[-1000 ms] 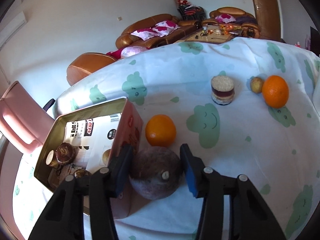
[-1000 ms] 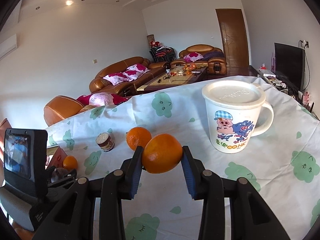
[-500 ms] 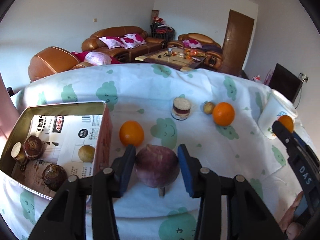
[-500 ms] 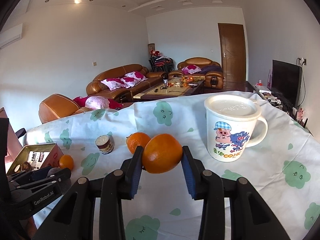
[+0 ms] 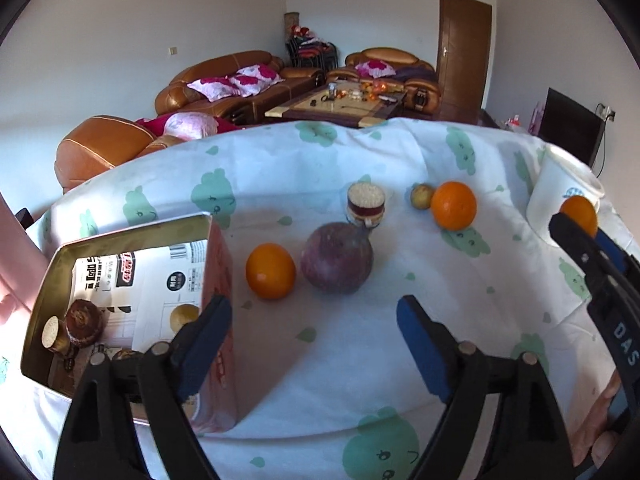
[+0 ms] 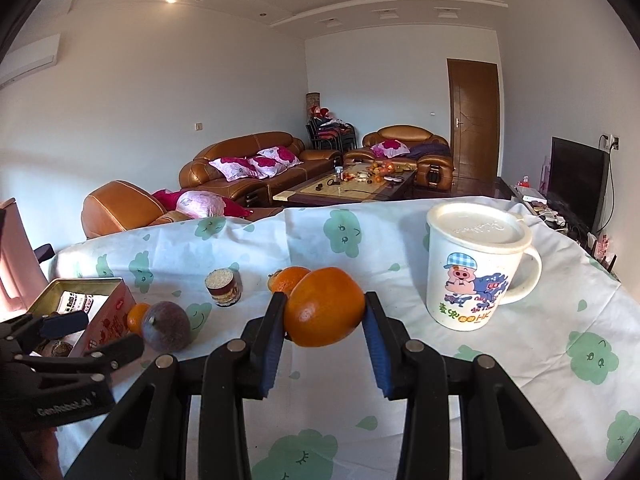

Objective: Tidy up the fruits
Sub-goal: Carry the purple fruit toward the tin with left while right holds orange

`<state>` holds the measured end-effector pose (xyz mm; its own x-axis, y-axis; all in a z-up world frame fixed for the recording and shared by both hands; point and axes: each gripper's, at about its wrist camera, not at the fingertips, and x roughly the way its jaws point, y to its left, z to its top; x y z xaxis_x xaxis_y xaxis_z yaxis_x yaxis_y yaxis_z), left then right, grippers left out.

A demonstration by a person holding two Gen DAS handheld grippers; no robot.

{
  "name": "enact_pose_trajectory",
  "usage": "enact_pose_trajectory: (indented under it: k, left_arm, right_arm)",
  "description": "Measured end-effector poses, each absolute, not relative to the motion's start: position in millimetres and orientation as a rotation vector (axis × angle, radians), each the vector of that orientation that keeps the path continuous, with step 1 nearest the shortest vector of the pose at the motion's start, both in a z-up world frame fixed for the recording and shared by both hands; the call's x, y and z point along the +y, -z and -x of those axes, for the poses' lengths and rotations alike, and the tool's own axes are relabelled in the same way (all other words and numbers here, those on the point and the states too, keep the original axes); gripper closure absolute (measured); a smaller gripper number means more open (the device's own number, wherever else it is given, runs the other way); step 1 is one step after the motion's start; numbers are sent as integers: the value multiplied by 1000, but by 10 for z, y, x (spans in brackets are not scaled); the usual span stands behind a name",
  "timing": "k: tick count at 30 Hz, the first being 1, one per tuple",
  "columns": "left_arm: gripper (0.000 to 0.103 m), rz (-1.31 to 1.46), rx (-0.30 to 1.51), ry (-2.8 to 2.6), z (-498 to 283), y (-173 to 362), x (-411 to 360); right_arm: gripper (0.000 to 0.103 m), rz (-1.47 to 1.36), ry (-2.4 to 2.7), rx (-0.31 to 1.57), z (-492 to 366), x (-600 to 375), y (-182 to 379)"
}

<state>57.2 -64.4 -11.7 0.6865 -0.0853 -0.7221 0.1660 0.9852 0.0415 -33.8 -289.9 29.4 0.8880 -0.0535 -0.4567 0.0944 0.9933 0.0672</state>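
tongs [image 6: 91,339] marked "genrobot.ai"

White tablecloth [image 5: 360,160] with green cloud faces. Resting on it ahead of the left tool: purple fruit [image 5: 337,258], touching an orange [image 5: 270,271] on its left; open tin box [image 5: 132,280] further left; small jar [image 5: 366,205] beyond; second orange [image 5: 454,205] beside a small yellowish fruit [image 5: 422,196]; lidded mug [image 6: 478,268] far right.
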Motion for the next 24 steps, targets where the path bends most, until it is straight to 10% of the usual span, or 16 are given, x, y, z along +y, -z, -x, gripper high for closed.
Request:
enact_pose_trajectory:
  k: [7, 15, 24]
  left_arm:
    - [18, -90, 848, 141, -1122, 240, -973]
    - [55, -158, 849, 57, -1373, 400, -1086]
    - [72, -72, 757, 127, -1091, 171, -912]
  right_arm:
    - [63, -131, 66, 495, 304, -2980, -274]
    - [63, -160, 37, 524, 234, -3007, -245]
    - [63, -141, 55, 495, 280, -2989, -272]
